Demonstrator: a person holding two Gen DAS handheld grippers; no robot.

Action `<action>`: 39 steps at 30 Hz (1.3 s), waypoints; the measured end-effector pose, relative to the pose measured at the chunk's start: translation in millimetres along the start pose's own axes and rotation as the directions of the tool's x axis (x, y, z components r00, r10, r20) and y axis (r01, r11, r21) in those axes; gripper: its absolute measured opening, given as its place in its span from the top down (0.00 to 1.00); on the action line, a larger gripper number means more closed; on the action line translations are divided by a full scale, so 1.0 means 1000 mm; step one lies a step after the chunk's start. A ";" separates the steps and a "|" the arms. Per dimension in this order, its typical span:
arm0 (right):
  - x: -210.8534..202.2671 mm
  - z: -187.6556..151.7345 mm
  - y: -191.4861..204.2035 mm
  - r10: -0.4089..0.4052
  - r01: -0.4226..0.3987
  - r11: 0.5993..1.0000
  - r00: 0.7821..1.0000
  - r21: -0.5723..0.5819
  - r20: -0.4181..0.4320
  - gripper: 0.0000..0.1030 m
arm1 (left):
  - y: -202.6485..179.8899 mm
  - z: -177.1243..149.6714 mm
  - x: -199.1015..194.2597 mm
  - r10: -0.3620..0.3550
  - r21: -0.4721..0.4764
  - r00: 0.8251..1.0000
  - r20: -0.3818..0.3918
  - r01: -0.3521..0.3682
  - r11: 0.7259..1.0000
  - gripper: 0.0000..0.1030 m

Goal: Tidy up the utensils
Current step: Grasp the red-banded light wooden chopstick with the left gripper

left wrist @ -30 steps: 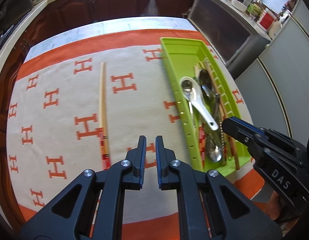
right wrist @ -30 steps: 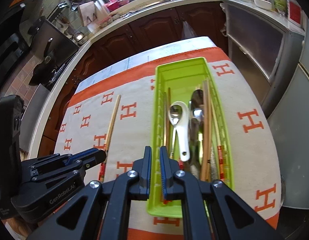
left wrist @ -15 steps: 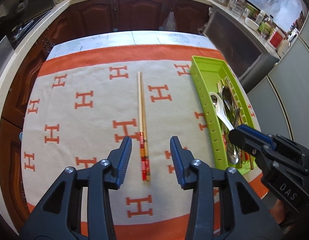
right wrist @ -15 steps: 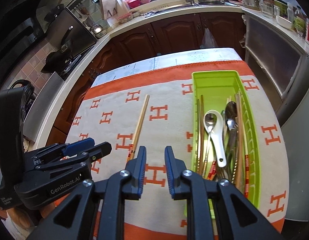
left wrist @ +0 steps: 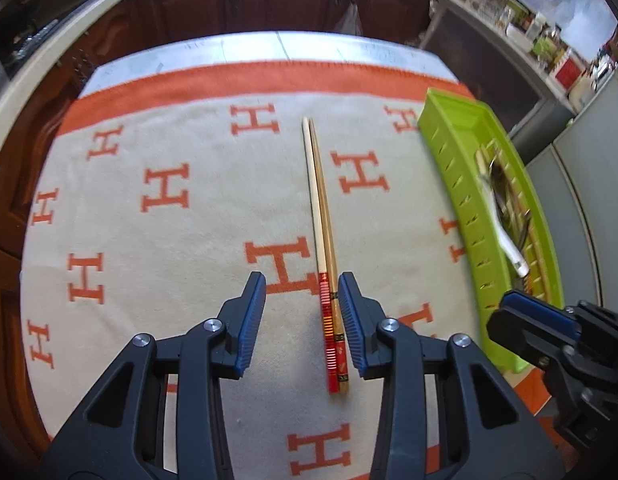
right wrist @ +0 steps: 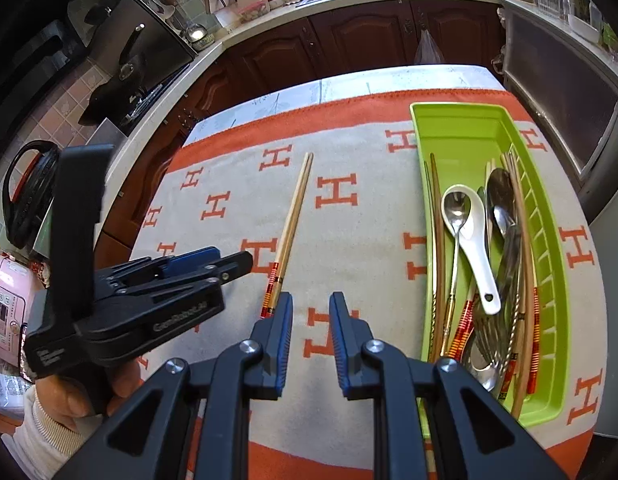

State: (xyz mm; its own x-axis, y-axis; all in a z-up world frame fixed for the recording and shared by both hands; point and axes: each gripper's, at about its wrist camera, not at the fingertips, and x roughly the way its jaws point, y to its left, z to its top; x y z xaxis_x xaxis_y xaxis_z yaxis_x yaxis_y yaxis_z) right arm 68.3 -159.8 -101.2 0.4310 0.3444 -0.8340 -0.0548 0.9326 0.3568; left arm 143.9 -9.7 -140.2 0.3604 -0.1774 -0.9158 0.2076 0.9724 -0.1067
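Chopsticks [left wrist: 324,240], one pair, lie side by side on the cloth [left wrist: 169,220] at mid-counter, tips toward 12 o'clock, red-banded handles toward me at 6. My left tool [left wrist: 301,308] is wide open and holds nothing; the handles sit between its pads, close to the right pad [left wrist: 351,316], with a big gap on the left one.

Judgement: this is the pick. I'd shift a bit toward 3 o'clock to centre the pair, come down until the pads nearly touch the cloth, then close across both sticks at the banded section so neither rolls out. The sticks are thin and round, so a one-sided squeeze could scissor them apart or snag the fabric.

Green tray [right wrist: 549,264] sits at 3 o'clock of the pair, well apart. It is already crowded at the near end: white ceramic spoon [right wrist: 475,248], metal spoons [right wrist: 503,204] and more chopsticks. The far end is bare, so that looks like the easier drop.

My right tool [right wrist: 309,340] is partly open and empty, hovering over the cloth between the pair and the tray. In my left view it sits at 4 o'clock, right on the path to the tray, so I'd pull it back before carrying across.
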 end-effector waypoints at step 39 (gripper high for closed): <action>0.051 0.004 0.008 0.004 -0.004 1.000 0.997 -0.003 -0.083 0.82 | -0.003 -0.003 0.039 0.016 -0.024 0.999 -0.029 -0.017 1.000 0.97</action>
State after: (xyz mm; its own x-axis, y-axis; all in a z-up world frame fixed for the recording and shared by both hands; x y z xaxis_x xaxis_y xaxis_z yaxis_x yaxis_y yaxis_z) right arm 93.7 -134.6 -139.3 0.3550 0.3558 -0.8645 -0.0589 0.9314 0.3592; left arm 154.4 -19.1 -177.0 0.3370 -0.1571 -0.9283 0.1796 0.9786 -0.1004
